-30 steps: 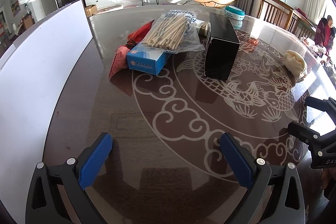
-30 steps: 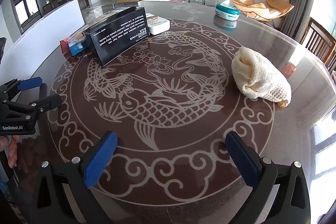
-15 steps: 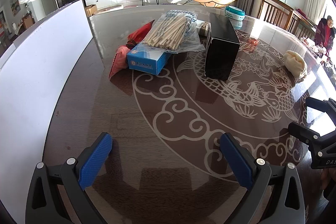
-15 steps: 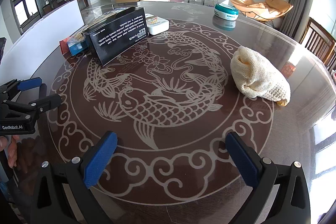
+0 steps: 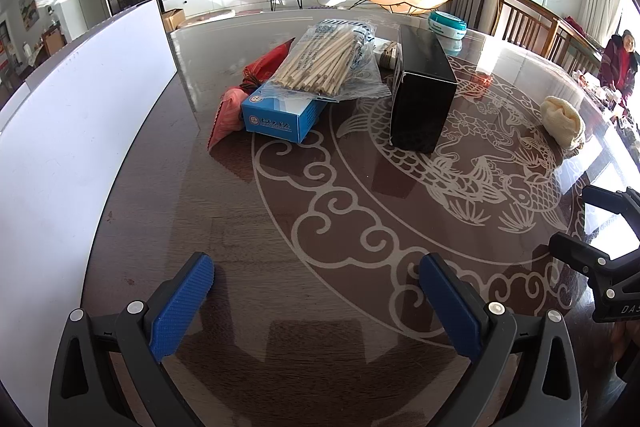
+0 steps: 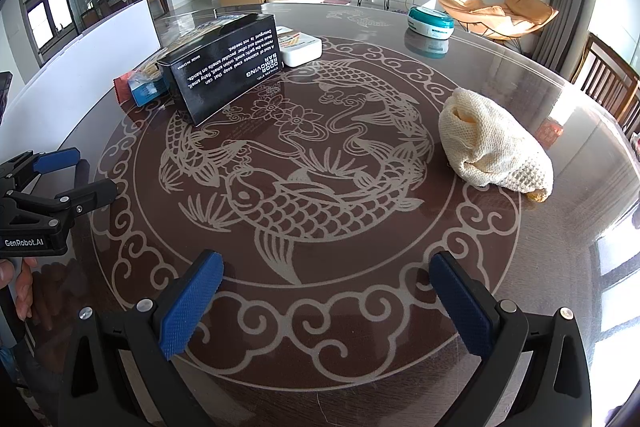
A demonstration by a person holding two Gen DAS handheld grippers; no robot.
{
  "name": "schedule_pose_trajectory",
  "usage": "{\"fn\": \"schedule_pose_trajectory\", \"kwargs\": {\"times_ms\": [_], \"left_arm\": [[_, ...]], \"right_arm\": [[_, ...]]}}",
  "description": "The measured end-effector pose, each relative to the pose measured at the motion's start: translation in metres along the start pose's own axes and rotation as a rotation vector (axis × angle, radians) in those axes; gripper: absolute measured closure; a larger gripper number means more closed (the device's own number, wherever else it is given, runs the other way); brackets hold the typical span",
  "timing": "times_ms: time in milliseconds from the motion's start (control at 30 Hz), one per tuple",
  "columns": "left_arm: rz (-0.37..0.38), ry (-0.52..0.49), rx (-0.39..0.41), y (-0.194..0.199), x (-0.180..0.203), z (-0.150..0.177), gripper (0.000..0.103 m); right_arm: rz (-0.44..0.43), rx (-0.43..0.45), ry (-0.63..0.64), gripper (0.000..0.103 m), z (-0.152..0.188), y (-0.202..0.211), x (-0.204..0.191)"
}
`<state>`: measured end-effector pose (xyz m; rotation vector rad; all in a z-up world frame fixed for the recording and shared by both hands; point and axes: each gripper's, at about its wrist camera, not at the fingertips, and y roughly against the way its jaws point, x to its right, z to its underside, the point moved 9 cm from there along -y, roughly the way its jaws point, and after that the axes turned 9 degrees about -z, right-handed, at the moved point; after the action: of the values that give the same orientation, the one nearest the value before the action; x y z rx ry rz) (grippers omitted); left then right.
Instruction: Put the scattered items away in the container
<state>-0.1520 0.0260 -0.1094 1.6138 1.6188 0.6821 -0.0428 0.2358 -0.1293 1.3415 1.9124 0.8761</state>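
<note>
On the round dark table [image 5: 248, 291] lie a black box [image 5: 422, 95], a blue carton [image 5: 280, 117] with a clear bag of wooden sticks [image 5: 324, 65] on top, and red packets [image 5: 230, 111] beside it. A cream knitted cloth [image 6: 492, 147] lies alone at the right. My left gripper [image 5: 316, 273] is open over bare table, well short of the pile. My right gripper [image 6: 326, 267] is open too, near the front rim, with nothing between its blue pads. No container for the items stands out in either view.
A large white board [image 5: 76, 123] stands along the table's left edge. A white flat box [image 6: 300, 47] and a teal round tin [image 6: 431, 23] sit at the far side. Wooden chairs [image 6: 608, 83] line the right. A person [image 5: 620, 63] sits far right.
Both grippers have barely shifted; the objects on the table stay where they were.
</note>
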Motion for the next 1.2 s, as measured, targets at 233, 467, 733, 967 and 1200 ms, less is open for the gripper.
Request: {"fn": "schedule_pose_trajectory", "kwargs": {"times_ms": [233,467,733,967,1200], "left_arm": [[0.000,0.000,0.000,0.0001,-0.0001,0.0001,0.000],[0.000,0.000,0.000,0.0003,-0.0002,0.0003,0.000],[0.000,0.000,0.000,0.0003,-0.0001,0.0003,0.000],[0.000,0.000,0.000,0.0008,-0.0004,0.0007,0.000],[-0.002,0.003,-0.001,0.0011,-0.0012,0.0010,0.000]], "right_arm": [[-0.021,0.014,-0.016,0.000,-0.0009,0.0028,0.0004],[-0.005,0.005,-0.005,0.000,-0.0007,0.0013,-0.0005],[0.005,0.002,-0.002,0.000,0.0002,0.0009,0.0001],[0.007,0.004,-0.004,0.000,-0.0001,0.0010,0.0007],[0.007,0.004,-0.004,0.000,-0.0001,0.0009,0.0008]]}}
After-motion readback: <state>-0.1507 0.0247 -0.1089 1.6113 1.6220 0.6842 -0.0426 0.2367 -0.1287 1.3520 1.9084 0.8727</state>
